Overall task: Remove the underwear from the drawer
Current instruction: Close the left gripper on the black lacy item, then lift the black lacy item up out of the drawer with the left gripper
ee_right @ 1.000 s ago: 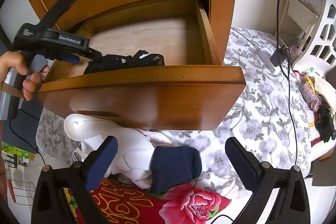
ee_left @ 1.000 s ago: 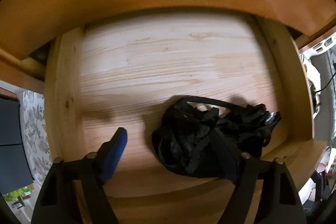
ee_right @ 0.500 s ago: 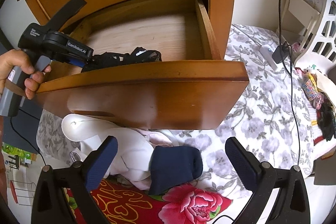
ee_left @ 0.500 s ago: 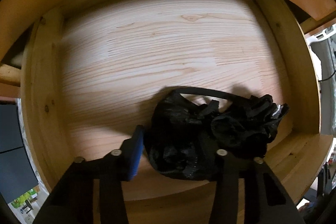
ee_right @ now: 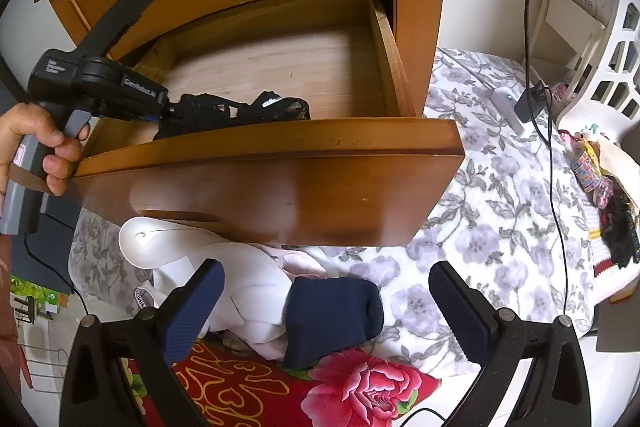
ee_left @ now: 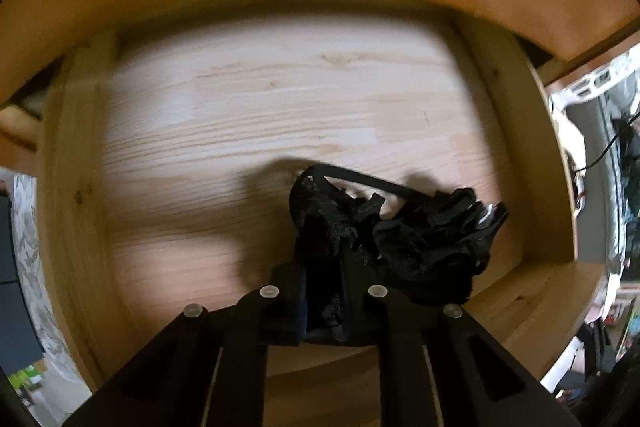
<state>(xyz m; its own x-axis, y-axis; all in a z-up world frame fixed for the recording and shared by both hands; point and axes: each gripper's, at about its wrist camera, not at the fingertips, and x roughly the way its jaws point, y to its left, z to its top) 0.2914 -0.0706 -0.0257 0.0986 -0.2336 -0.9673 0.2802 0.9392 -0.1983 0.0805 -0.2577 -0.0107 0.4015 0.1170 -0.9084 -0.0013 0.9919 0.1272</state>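
Note:
Crumpled black underwear (ee_left: 420, 231) lies at the front right of the open wooden drawer (ee_left: 248, 131). My left gripper (ee_left: 324, 291) points down into the drawer, its jaws closing, with a black fold pinched between the pads. In the right wrist view a hand holds the left gripper (ee_right: 168, 107) at the drawer's (ee_right: 280, 143) left front, fingertips buried in the black underwear (ee_right: 240, 109). My right gripper (ee_right: 328, 299) hangs open in front of the drawer, over clothes, holding nothing.
Under the drawer front lie white garments (ee_right: 224, 267), a navy sock (ee_right: 332, 311) and a red flowered cloth (ee_right: 280, 391) on a flower-print sheet (ee_right: 500, 187). A white laundry basket (ee_right: 612, 39) and cables (ee_right: 548, 147) stand at the right.
The left gripper's jaws went from wide apart beside the underwear to nearly together on its left fold, which now bunches up. The right gripper kept still.

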